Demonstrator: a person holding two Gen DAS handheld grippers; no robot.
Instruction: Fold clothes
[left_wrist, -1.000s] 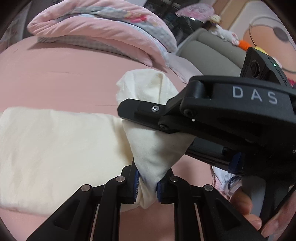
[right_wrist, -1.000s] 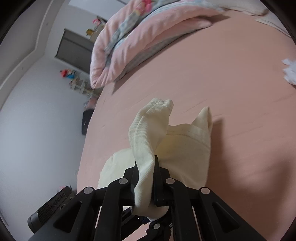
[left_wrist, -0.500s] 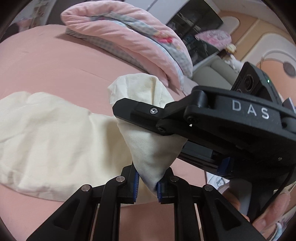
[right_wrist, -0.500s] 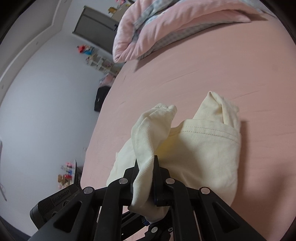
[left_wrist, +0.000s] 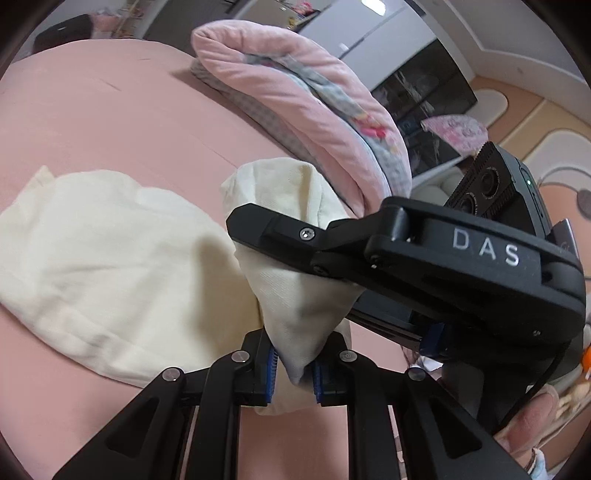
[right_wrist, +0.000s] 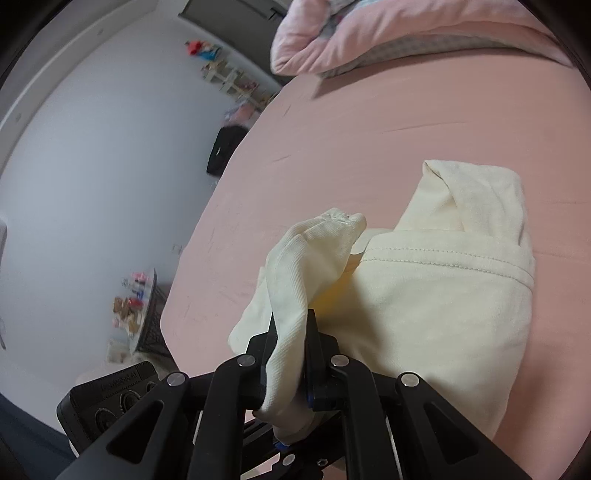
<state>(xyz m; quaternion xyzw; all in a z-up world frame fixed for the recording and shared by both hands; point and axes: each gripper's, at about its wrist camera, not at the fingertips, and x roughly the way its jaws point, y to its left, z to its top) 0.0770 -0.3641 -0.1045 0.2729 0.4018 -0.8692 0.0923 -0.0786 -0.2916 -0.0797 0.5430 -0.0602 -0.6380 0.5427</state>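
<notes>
A cream garment (left_wrist: 103, 258) lies on the pink bed sheet (left_wrist: 92, 129), partly folded over itself. My left gripper (left_wrist: 293, 369) is shut on a bunched corner of it, lifted off the sheet. The right gripper (left_wrist: 258, 225) reaches in from the right of the left wrist view, just above that same bunch. In the right wrist view my right gripper (right_wrist: 290, 365) is shut on a ribbed cream edge (right_wrist: 295, 266) of the garment (right_wrist: 436, 295), whose hemmed fold lies to the right on the sheet (right_wrist: 406, 110).
A folded pink quilt (left_wrist: 295, 103) lies at the far side of the bed, also visible as the pink quilt (right_wrist: 388, 33) in the right wrist view. The bed's left edge (right_wrist: 192, 240) drops to the floor, where a dark basket (right_wrist: 151, 321) stands. A person's fingers (left_wrist: 532, 417) hold the right gripper's handle.
Both grippers have carried the pinched cloth sideways across the bed and rolled. The garment's body now lies further left in the left wrist view and further right in the right wrist view.
</notes>
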